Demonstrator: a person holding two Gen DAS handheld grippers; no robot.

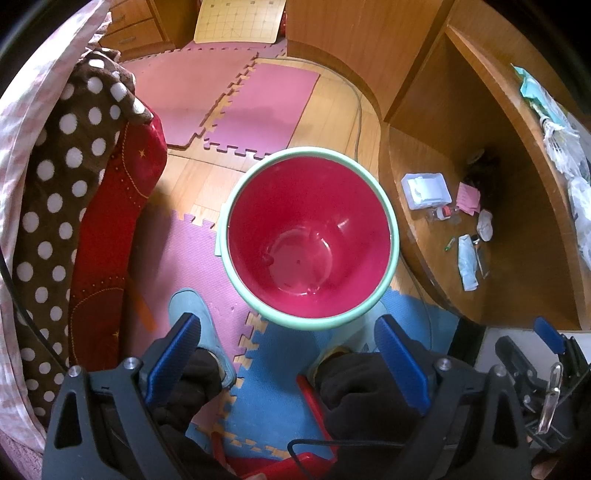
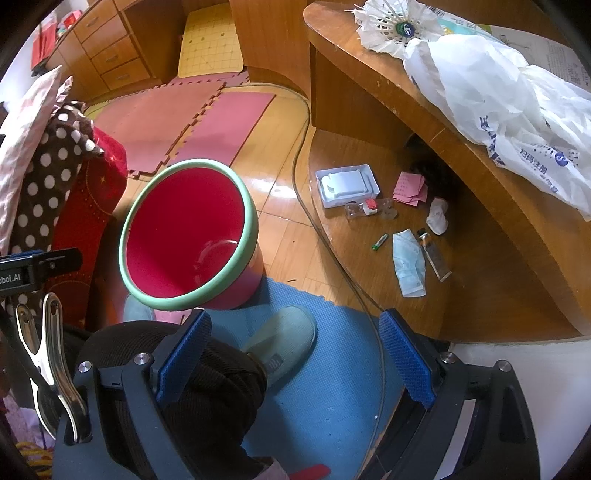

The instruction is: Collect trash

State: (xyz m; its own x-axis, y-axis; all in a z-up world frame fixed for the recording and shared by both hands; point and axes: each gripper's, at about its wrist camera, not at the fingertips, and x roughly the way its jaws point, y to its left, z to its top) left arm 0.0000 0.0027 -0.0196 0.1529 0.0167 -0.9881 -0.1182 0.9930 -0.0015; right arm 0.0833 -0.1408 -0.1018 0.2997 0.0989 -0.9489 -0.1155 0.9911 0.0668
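A red bin with a pale green rim (image 1: pixel 308 236) stands on the floor, empty; it also shows in the right wrist view (image 2: pixel 184 236). Trash lies on a low wooden shelf (image 2: pixel 480 295): a blue face mask (image 2: pixel 408 264), a white tissue wad (image 2: pixel 437 216), a tube (image 2: pixel 434 254), a small green battery (image 2: pixel 379 242), pink paper slips (image 2: pixel 410 188) and a clear bottle with a red label (image 2: pixel 369 208). My left gripper (image 1: pixel 288 362) is open and empty above the bin's near rim. My right gripper (image 2: pixel 295 354) is open and empty, short of the shelf.
A white plastic tray (image 2: pixel 347 184) sits on the shelf. A white plastic bag (image 2: pixel 498 103) and shuttlecock (image 2: pixel 391 26) lie on the desk top. Slippered feet (image 2: pixel 284 339) stand on foam mats. A polka-dot and red cushion (image 1: pixel 74 221) is at left. A cable (image 2: pixel 306 206) runs along the floor.
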